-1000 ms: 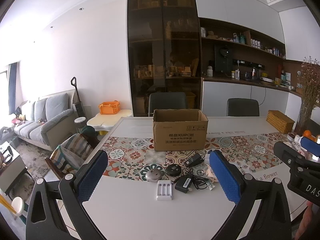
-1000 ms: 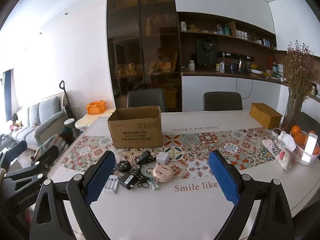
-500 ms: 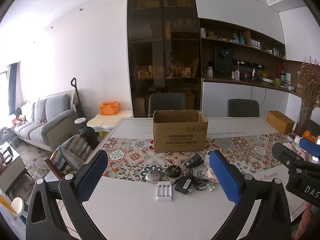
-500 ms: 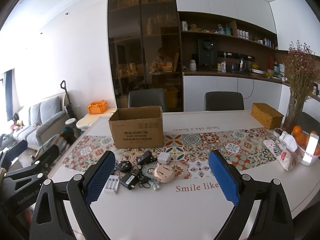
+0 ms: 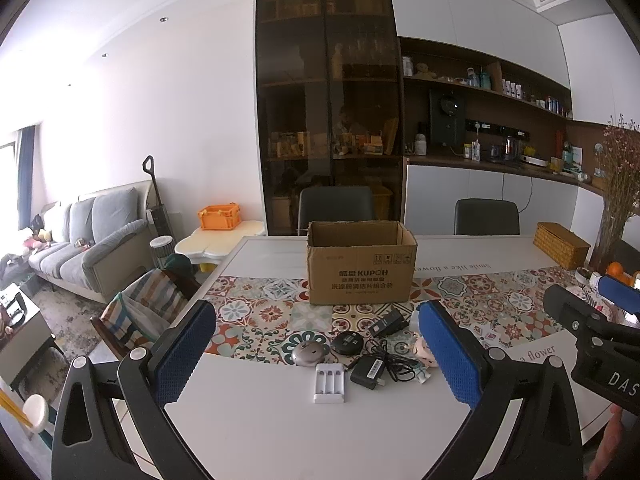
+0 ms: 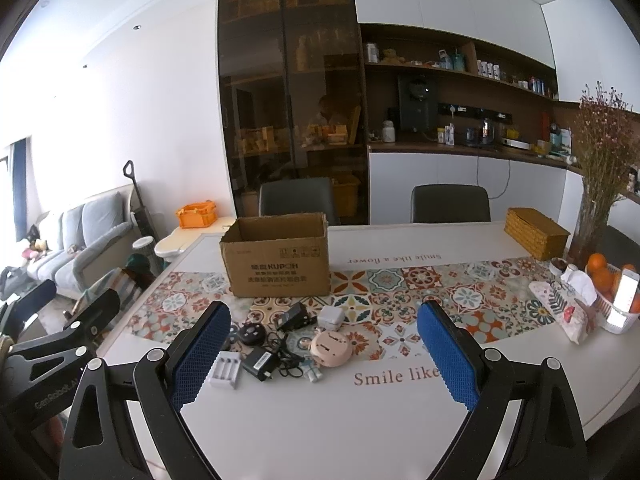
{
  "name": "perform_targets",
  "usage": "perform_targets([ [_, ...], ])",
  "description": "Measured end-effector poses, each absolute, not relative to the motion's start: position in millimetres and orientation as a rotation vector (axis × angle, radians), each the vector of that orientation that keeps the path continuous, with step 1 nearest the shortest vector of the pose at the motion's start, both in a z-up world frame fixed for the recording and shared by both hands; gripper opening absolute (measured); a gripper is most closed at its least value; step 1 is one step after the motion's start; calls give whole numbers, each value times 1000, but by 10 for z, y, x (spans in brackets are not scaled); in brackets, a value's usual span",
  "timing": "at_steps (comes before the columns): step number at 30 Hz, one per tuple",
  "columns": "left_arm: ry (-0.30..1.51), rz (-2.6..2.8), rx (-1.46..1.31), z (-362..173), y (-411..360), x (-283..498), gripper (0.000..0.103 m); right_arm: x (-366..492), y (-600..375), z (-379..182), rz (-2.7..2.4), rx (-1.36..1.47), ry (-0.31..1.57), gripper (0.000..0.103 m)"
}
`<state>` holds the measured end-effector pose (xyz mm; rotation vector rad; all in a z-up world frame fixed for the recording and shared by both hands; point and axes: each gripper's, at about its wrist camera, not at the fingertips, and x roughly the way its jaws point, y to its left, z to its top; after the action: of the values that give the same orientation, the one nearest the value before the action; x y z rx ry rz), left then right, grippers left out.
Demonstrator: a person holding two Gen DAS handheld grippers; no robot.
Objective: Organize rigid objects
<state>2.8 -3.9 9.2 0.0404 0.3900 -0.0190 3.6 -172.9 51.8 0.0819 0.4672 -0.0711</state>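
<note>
Left to right: the left gripper (image 5: pixel 316 360) hangs above the near table (image 5: pixel 260 432) edge, its 2 fingers wide apart and empty; almost nothing has shifted over the last second. Ahead lies the cluster of small items, untouched: a white battery charger (image 5: pixel 329 383), a grey round device (image 5: pixel 307 353), a black disc (image 5: pixel 347 343), a black adapter (image 5: pixel 369 372) with tangled cable, and a pink round case (image 6: pixel 331 348). Behind them stands the open cardboard box (image 5: pixel 360 268), apparently the destination. The right gripper (image 6: pixel 320 356), fingers likewise spread and empty, has crept slightly nearer. Sorting appears not yet begun.
</note>
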Motion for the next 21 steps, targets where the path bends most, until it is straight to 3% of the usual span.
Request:
perform_targets([
  [21,389,-21,42,89,-46,27,103,34,-1721,484,-68,86,470,95],
])
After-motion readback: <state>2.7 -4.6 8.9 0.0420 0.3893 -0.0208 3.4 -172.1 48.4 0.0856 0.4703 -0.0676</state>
